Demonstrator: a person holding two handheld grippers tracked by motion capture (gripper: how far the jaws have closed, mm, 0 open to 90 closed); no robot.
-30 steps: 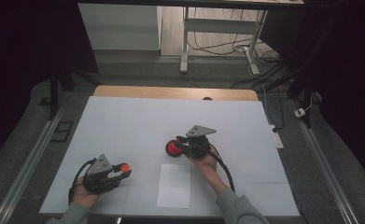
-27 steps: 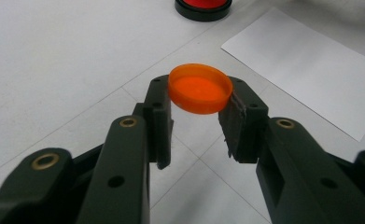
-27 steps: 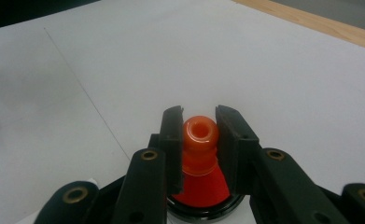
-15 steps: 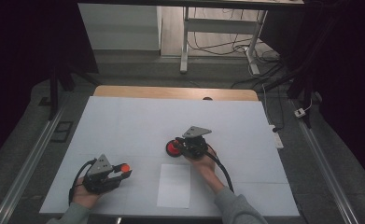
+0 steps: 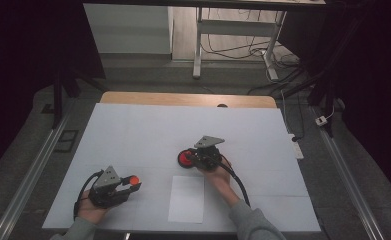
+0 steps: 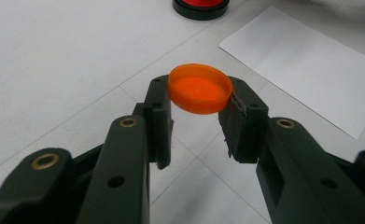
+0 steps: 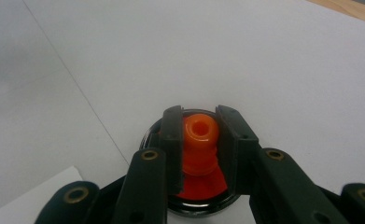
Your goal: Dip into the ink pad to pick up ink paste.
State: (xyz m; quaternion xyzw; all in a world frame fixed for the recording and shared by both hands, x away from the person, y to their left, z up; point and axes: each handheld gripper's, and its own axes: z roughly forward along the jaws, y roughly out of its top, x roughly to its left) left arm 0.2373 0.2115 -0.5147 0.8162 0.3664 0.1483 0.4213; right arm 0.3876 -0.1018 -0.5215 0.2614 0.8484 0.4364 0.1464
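My left gripper [image 5: 131, 183] rests near the table's front left and is shut on a flat orange cap [image 5: 132, 179]. In the left gripper view the cap [image 6: 200, 93] sits tilted between the two jaw tips, above the table. My right gripper [image 5: 189, 158] is at mid-table, shut on an orange stamp knob [image 7: 199, 135]. The stamp stands in a round red ink pad [image 7: 208, 184] with a black rim [image 5: 185, 158]. The pad also shows at the top of the left gripper view [image 6: 201, 7].
A white sheet of paper [image 5: 187, 199] lies flat between the two hands, near the front edge. The table is covered by a pale mat [image 5: 148, 125] with a wooden strip at the far edge. Dark floor and rails flank both sides.
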